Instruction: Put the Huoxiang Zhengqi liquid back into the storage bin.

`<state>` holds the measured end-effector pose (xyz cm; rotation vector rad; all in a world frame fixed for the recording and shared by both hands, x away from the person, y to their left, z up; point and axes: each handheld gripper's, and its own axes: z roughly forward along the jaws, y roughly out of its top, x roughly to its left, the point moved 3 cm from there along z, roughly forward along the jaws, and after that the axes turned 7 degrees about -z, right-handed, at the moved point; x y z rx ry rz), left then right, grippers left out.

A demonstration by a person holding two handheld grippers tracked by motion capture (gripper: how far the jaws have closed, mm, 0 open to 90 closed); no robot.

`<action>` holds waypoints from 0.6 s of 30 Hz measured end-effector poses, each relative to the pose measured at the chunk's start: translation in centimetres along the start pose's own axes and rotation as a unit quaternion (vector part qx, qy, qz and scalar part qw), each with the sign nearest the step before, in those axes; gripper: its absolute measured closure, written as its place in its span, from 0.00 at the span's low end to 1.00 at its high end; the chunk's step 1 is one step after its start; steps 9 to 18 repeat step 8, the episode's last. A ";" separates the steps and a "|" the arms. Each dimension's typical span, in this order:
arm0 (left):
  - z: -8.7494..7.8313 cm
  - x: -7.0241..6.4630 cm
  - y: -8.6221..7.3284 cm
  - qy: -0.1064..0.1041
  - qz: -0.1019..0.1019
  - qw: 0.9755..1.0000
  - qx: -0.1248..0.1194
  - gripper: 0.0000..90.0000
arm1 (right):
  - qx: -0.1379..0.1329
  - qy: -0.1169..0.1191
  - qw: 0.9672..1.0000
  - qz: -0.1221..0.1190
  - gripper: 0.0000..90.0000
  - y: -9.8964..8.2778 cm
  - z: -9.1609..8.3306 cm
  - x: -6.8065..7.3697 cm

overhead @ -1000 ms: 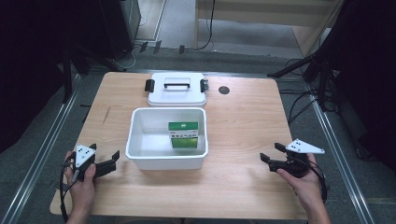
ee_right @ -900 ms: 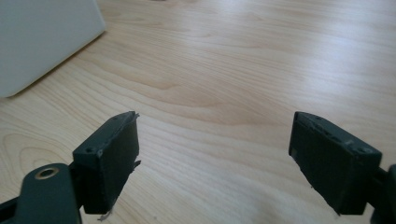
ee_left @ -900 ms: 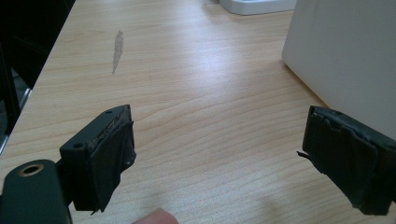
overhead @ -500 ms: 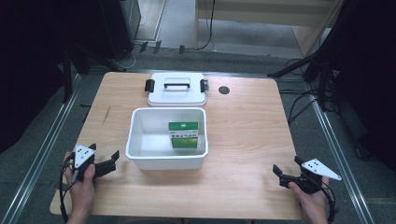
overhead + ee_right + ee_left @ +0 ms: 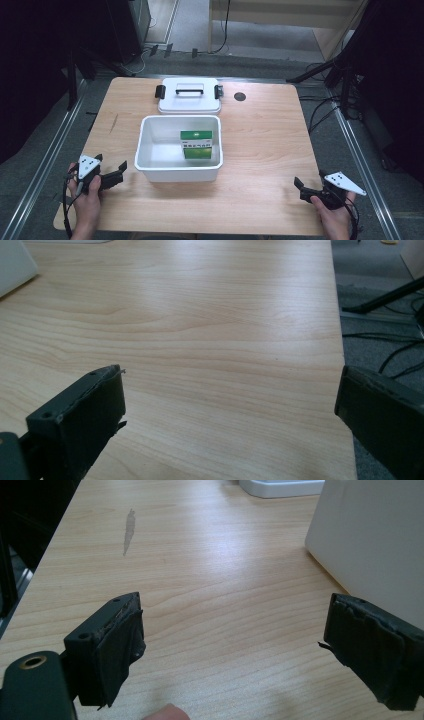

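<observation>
A white open tub (image 5: pixel 150 150) stands in the middle of the wooden table (image 5: pixel 265 145), with a green and white box (image 5: pixel 196 144) upright inside it at the right. Behind the tub lies its white lid (image 5: pixel 190 97) with a black handle. My left gripper (image 5: pixel 111 164) rests near the front left corner, open and with nothing between its pads, just left of the tub. In the left gripper view my left gripper (image 5: pixel 235 620) points past the tub's wall (image 5: pixel 370 545). My right gripper (image 5: pixel 310 181) hovers at the front right edge, open with nothing held; the right gripper view has it (image 5: pixel 232 385) over bare wood.
A small black round hole (image 5: pixel 240 96) sits in the table right of the lid. Cables and stand legs (image 5: pixel 330 75) lie on the floor beyond the right edge. A grey smudge (image 5: pixel 129 527) marks the wood on the left side.
My right gripper has drawn back toward the near edge and further right. The left gripper has hardly moved. Tub, box and lid are where they were.
</observation>
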<state>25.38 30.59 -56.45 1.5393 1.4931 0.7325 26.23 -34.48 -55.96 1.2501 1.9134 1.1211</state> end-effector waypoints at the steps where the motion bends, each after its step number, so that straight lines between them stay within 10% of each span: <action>1: 0.0 0.0 0.0 0.000 0.000 1.000 0.001 0.11 | 0.001 -0.005 1.000 0.006 0.00 0.0 0.1 -0.1; 18: 0.0 0.2 0.0 0.004 -0.010 1.000 0.000 0.11 | 0.012 -0.007 1.000 0.004 0.00 0.0 0.2 -0.1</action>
